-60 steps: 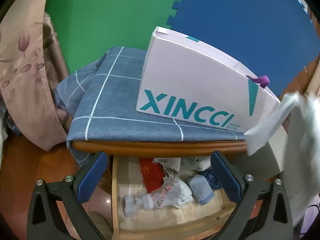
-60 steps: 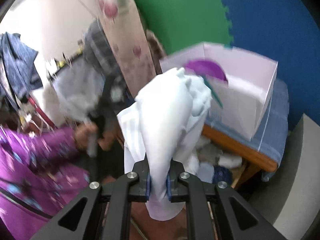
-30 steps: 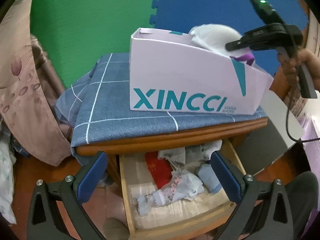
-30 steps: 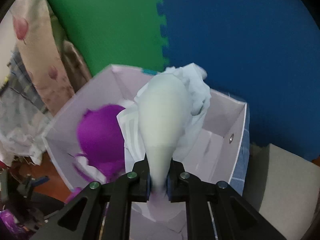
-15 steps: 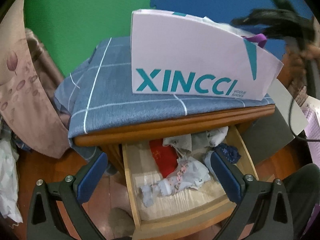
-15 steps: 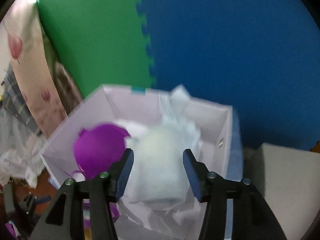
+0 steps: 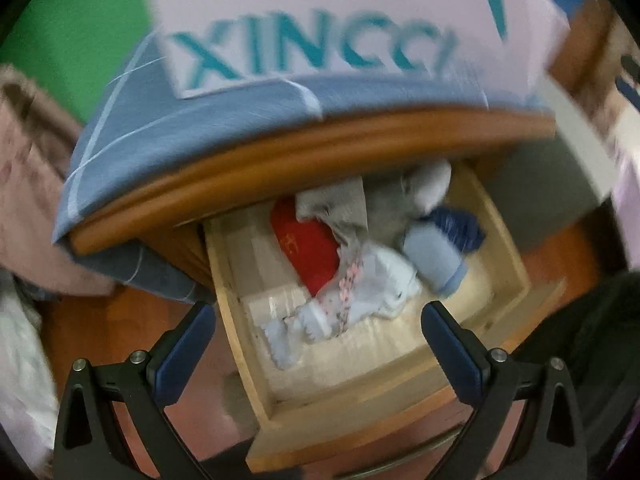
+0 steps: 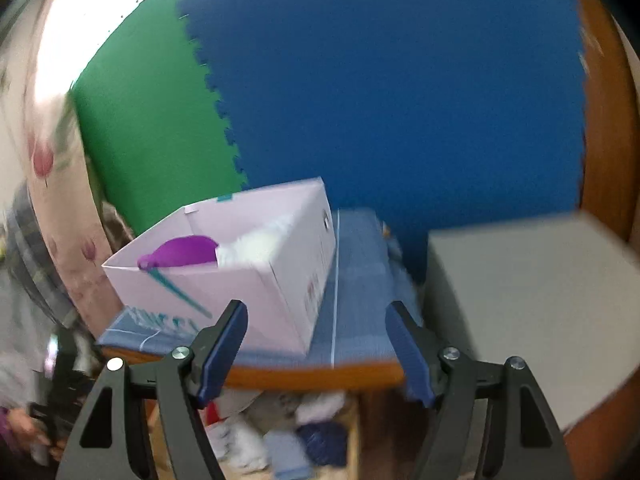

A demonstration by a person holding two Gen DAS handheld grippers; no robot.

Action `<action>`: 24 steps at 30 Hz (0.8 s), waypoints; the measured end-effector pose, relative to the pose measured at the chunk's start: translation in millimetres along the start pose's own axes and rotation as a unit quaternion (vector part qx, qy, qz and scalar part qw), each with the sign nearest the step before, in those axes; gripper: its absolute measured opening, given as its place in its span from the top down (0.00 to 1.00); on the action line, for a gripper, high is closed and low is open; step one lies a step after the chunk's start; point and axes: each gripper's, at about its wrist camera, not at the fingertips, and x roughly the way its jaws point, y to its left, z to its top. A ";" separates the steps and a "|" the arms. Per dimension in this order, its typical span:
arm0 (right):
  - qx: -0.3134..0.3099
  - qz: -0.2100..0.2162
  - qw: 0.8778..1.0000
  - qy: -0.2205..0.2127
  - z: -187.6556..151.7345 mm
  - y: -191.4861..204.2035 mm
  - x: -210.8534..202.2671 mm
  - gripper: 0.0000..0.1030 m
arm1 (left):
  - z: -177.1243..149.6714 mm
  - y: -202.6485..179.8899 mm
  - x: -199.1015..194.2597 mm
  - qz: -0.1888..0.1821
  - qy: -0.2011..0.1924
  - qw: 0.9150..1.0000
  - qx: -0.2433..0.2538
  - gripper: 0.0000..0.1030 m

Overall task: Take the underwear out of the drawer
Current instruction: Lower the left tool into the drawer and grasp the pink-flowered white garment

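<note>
Tool on my left (image 7: 318, 342) hangs spread wide above the open drawer (image 7: 508, 240), pointing steeply down, with nothing between its blue pads. From the left of that drawer I see bare wooden bottom, then a red folded piece (image 7: 308, 248), a grey-beige cloth (image 7: 344, 208) lapping over its top edge, and in front of them a pale floral-trimmed piece of underwear (image 7: 352, 296) lying crumpled toward the drawer's front. Just right of it rests a light blue roll (image 7: 434, 262), touching a dark navy piece (image 7: 460, 226) behind it, with a grey bundle (image 7: 416, 188) tucked under the worktop's edge. Above, the wooden worktop (image 7: 304, 160) carries a blue checked cloth (image 7: 168, 116) and the white XINCCI box (image 7: 320, 20). My right tool (image 8: 316, 348) is level with that box, its jaws opening and empty. In its view, the box (image 8: 256, 284) sits to the left on the cloth, holding a purple garment (image 8: 184, 250) and, beside it to the right, white underwear (image 8: 260, 246). Further right stands a grey block (image 8: 528, 300).
</note>
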 end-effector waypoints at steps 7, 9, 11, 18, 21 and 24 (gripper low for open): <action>0.186 0.107 0.975 0.064 -28.4 -66.1 9.8 0.29 | 4.4 -40.2 50.3 0.009 0.070 0.992 0.099 0.02; 0.185 0.095 0.977 0.050 -27.4 -70.4 2.1 0.29 | 4.6 -53.8 67.8 0.022 0.083 0.987 0.139 0.07; 0.185 0.102 0.976 0.046 -26.2 -73.7 -2.8 0.29 | 1.8 -65.2 82.9 0.050 0.090 0.978 0.183 0.16; 0.206 0.131 0.968 0.057 -27.4 -78.6 1.3 0.29 | -1.1 -62.0 122.9 0.080 0.121 0.963 0.226 0.24; 0.195 0.141 0.969 0.059 -26.3 -72.8 1.8 0.29 | -0.5 -58.7 134.9 0.088 0.124 0.958 0.245 0.24; 0.179 0.144 0.971 0.067 -26.8 -67.2 3.4 0.29 | -4.2 -57.5 147.3 0.090 0.149 0.950 0.258 0.17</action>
